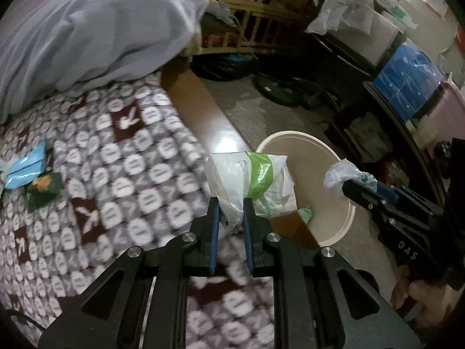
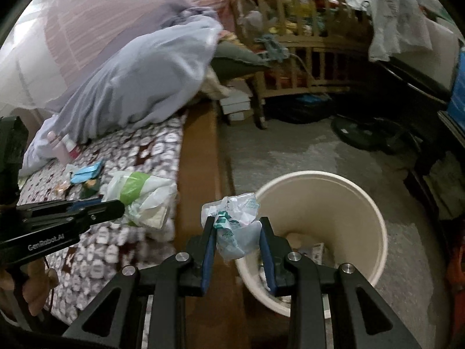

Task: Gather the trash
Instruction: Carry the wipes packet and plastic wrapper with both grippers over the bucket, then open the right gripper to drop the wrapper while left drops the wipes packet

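The left tool (image 1: pixel 231 212) pinches a white-and-green plastic bag (image 1: pixel 252 183) ahead of its tips, over the bed's edge. The right tool (image 2: pixel 235 229) clamps a crumpled wrapper (image 2: pixel 235 218) beside the bucket (image 2: pixel 375 203). Both look light, limp and slippery; bunched folds probably grip best.

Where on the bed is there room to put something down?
The patterned blanket is bare between the blue packet and the wooden bed edge. It is crowded by the grey bedding.
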Tool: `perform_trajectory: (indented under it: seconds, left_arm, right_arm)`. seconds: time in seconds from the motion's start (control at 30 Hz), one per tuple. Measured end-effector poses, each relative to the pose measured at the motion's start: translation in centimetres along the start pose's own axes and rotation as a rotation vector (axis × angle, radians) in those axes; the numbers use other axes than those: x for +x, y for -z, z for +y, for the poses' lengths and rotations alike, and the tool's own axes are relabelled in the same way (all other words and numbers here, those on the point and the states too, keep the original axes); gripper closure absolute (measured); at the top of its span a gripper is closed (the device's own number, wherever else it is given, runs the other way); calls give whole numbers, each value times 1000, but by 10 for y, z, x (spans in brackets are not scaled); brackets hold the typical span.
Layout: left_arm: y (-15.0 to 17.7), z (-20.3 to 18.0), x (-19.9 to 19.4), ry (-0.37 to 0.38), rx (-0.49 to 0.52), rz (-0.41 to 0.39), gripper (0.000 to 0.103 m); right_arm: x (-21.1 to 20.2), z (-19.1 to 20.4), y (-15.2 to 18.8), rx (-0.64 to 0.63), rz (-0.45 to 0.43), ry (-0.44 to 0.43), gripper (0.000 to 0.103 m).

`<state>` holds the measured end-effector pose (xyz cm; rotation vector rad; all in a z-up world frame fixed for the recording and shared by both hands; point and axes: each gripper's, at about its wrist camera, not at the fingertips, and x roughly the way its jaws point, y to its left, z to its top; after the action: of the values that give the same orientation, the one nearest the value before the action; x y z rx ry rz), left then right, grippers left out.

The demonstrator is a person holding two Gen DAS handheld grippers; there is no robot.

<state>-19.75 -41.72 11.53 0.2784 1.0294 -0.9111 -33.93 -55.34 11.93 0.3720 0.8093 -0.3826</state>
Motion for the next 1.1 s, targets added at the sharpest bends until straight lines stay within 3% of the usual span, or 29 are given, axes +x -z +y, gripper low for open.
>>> perform_trajectory:
  seconds: [0.4,0.83,0.93,1.1]
  left_arm:
    - [-17,-47,43,38,49,59,90]
    - [-21,-66,70,66,75,91,90]
    - [-21,-67,71,79,82,87,90]
    - [-20,-71,73,88,91,85,87]
  right_arm:
    - [0,-61,8,99,16,64,76]
    - [9,-87,13,154,40,89,75]
    - [10,-90,12,174,38,88,64]
    - [11,-88,10,170,38,95,64]
